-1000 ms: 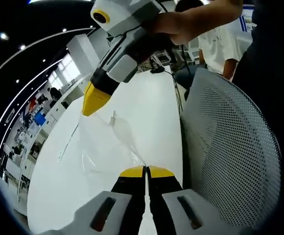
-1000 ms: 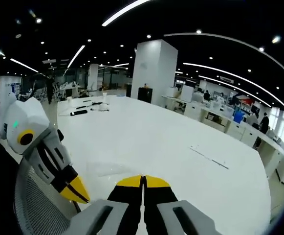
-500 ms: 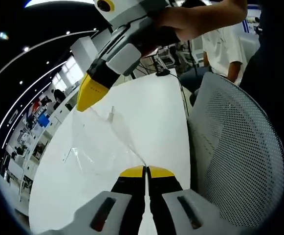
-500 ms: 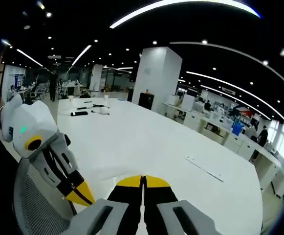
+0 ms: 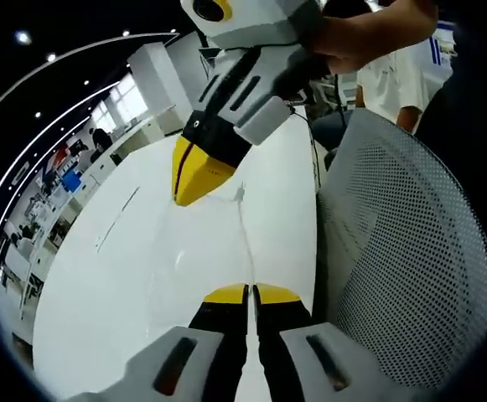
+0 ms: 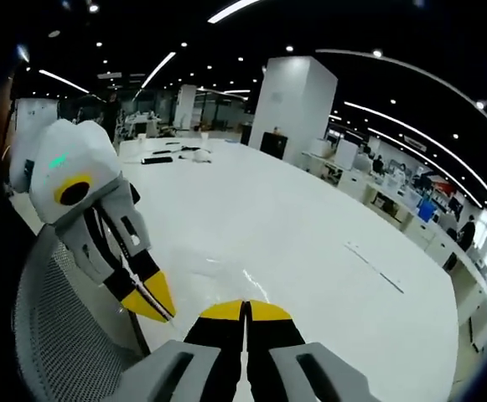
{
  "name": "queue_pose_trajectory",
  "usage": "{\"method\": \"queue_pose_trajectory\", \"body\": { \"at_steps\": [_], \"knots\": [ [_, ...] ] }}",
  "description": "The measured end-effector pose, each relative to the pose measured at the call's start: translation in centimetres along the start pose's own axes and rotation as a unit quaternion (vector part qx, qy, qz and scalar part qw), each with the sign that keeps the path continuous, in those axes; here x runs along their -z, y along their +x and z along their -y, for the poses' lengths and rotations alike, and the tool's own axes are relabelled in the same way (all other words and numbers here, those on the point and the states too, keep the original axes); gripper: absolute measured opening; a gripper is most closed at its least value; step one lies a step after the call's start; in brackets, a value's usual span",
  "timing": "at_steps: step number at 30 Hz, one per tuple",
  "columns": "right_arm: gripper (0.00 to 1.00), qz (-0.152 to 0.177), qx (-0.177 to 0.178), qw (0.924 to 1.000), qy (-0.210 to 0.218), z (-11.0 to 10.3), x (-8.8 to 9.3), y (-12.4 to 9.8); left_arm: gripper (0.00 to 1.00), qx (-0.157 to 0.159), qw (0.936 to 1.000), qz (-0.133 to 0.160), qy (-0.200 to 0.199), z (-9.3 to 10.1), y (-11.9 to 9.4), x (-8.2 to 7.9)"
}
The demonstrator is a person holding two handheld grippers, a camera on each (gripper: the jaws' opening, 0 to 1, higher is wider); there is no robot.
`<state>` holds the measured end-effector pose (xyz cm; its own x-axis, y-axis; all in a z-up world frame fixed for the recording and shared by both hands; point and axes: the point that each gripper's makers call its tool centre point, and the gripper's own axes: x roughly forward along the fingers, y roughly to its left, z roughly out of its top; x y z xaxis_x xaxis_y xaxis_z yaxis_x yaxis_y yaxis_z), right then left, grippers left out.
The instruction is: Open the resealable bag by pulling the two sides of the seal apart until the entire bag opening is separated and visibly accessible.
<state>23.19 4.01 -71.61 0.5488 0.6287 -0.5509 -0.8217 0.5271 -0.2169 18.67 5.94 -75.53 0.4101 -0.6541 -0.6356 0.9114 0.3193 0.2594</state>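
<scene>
A clear resealable bag (image 5: 194,251) hangs stretched above the white table (image 5: 101,285) between the two grippers. In the left gripper view my left gripper (image 5: 250,293) is shut on one edge of the bag, and a thin seal line runs up from its yellow tips. My right gripper (image 5: 184,194) comes in from above, a hand around it, shut on the bag's other side. In the right gripper view the right gripper (image 6: 245,308) is shut at the bottom. The left gripper (image 6: 163,308) sits close at its left, and the faint bag (image 6: 226,278) lies between them.
A grey mesh chair back (image 5: 402,251) stands right beside the table edge, also seen as the chair back (image 6: 59,335). A thin strip (image 6: 375,268) lies on the table, and small dark items (image 6: 166,156) sit at its far end. A seated person in white (image 5: 394,75) is behind.
The two grippers have drawn closer together; the right gripper now sits lower and nearer the left one. The bag between them looks narrower.
</scene>
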Motion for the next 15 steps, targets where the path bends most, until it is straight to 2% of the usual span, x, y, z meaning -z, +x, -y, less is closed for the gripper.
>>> {"method": "queue_pose_trajectory", "body": {
  "at_steps": [2,5,11,15],
  "knots": [
    [0.0,-0.005,0.004,1.0,-0.005,-0.1,0.4,0.5,0.02,-0.003,0.9998,0.002,-0.021,-0.3,-0.1,0.2],
    [0.0,-0.013,0.007,0.9998,-0.014,-0.3,0.8,1.0,0.08,-0.013,0.9995,0.006,-0.029,-0.7,-0.3,0.4],
    [0.0,-0.027,0.013,0.9984,-0.048,-0.6,1.3,2.1,0.21,-0.034,0.9975,0.025,-0.056,-1.8,-1.1,0.3],
    [0.0,-0.037,0.016,0.9965,-0.073,-0.2,1.4,3.0,0.26,-0.044,0.9952,0.032,-0.082,-2.2,-1.6,0.6]
  ]
}}
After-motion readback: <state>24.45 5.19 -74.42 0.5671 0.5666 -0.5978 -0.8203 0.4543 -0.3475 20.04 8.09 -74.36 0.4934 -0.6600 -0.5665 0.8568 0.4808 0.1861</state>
